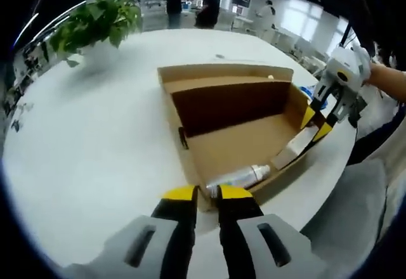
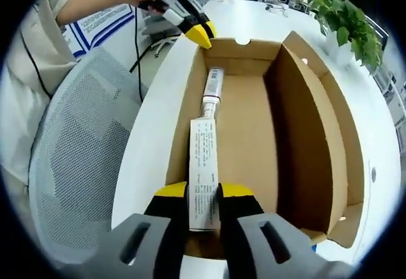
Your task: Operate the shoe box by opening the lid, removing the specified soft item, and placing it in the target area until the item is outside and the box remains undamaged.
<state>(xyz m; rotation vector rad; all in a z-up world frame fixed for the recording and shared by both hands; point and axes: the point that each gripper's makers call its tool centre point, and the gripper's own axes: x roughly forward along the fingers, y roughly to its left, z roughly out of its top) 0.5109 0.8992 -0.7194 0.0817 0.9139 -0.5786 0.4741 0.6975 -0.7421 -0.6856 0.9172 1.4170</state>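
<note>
On the white worktop point(image 1: 95, 139) your shoe box point(image 1: 254, 139) sits open. Your right tongs point(image 2: 203, 193) are pinching the near end of the tube point(image 2: 204, 165) lying inside along its left wall, while your left tongs point(image 1: 208, 193) are pressed on the box's far end wall.

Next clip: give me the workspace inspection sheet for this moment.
Surface: round white table.
Job's things: open cardboard shoe box, lid up; long tube lying inside along the near wall.
Clutter: nothing seen.
Grippers: left claw at the box end by the tube's cap; right claw closed on the tube's flat end.
Cables: black cable hanging beside the table.
Surroundings: potted plant, mesh chair, people standing behind.
</note>
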